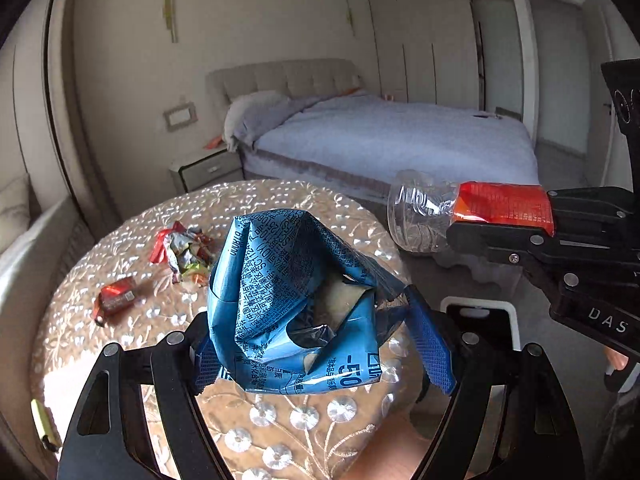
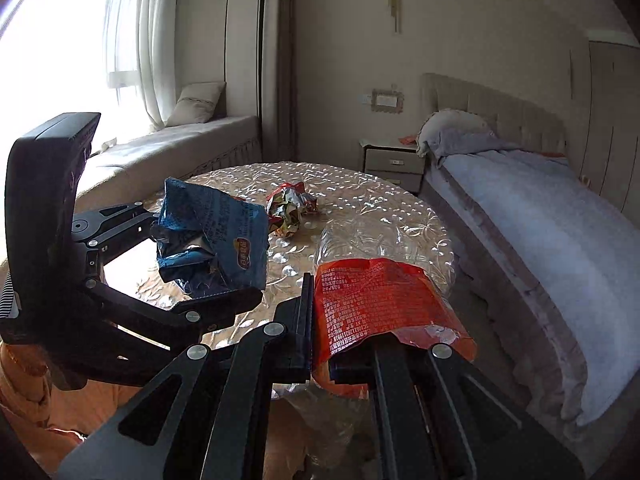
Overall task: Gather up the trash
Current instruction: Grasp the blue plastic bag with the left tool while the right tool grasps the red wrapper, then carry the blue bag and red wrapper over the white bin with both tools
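My left gripper [image 1: 316, 344] is shut on a crumpled blue snack bag [image 1: 288, 300] and holds it above the round table [image 1: 280, 412]. The bag also shows in the right wrist view [image 2: 212, 236]. My right gripper [image 2: 344, 336] is shut on a clear plastic bottle with a red label [image 2: 372, 296], held past the table's right edge; it shows in the left wrist view too [image 1: 460, 210]. A crumpled colourful wrapper [image 1: 184, 250] and a small red wrapper [image 1: 116, 298] lie on the table.
The table has an embossed gold cloth. A bed [image 1: 392, 140] and a nightstand [image 1: 208, 168] stand behind it. A window bench [image 2: 172, 148] runs along the left. A yellow-green pen-like object [image 1: 42, 424] lies at the table's left edge.
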